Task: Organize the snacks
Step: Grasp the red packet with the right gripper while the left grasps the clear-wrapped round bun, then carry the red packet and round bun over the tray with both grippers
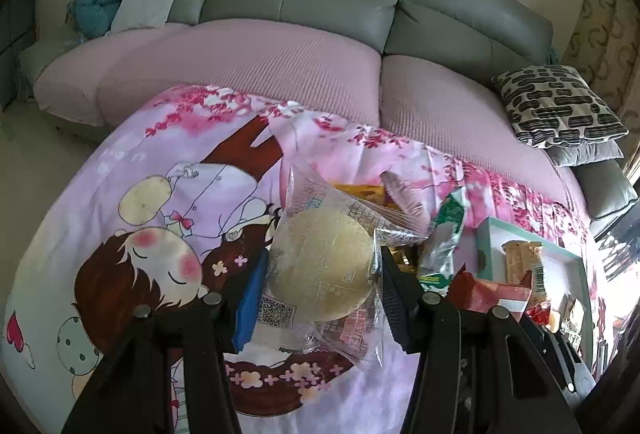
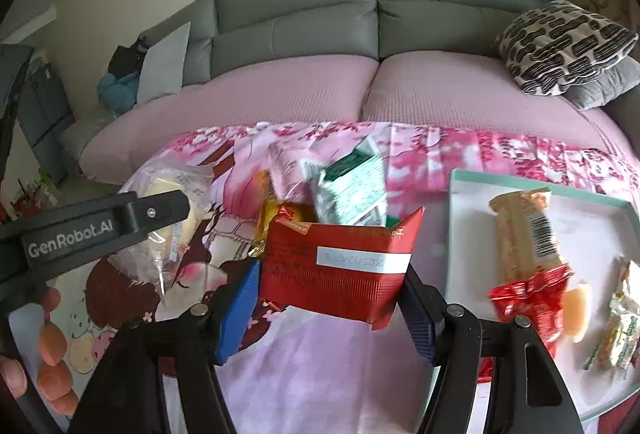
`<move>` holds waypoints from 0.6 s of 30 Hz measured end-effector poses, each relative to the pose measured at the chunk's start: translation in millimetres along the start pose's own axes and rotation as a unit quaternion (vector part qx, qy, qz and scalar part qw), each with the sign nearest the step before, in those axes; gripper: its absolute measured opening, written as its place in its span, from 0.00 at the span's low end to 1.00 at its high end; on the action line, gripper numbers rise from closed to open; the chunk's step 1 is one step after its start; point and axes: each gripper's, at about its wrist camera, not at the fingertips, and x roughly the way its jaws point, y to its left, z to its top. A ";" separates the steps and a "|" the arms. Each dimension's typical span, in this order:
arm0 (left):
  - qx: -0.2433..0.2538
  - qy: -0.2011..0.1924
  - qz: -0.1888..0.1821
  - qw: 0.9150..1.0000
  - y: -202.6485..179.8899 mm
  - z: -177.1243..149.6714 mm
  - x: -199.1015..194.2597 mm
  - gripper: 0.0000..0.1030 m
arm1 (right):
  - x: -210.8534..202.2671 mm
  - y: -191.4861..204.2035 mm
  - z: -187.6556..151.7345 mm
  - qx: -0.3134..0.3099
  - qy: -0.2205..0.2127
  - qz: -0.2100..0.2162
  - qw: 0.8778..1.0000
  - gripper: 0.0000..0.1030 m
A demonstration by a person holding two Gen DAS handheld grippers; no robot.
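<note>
Beyond both your jaws lies the sofa (image 1: 312, 10), and under them the cartoon cloth (image 1: 132, 218). Right of your right jaws sits the tray (image 2: 456, 218). Your left gripper (image 1: 320, 274) pinches the clear-wrapped round cake (image 1: 320, 266); your right gripper (image 2: 332, 294) clamps the red packet (image 2: 340, 266).

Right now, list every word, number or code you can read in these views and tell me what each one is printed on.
"GenRobot.AI": on the left gripper, along its black arm.
"2025/12/01 8", upside down, last characters uncertain: white strip on the red packet in the right gripper.
Barcode on the beige snack bar in the teal tray: digits too small.
QR code and print on the clear-wrapped round cake: too blurred.
Green packet: print illegible.
</note>
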 end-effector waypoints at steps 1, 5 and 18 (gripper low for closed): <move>0.001 -0.002 0.000 1.000 -2.4 0.0 -1.4 0.53 | -2.7 -3.3 1.1 0.004 -0.003 -0.001 1.000 0.68; 0.015 -0.012 -0.005 1.000 -19.3 0.0 -8.7 0.53 | -15.3 -20.0 6.1 0.020 -0.018 -0.008 1.000 0.68; 0.100 -0.025 -0.040 0.994 -110.1 -7.1 -17.6 0.53 | -58.7 -89.4 15.6 0.077 -0.061 -0.046 0.994 0.68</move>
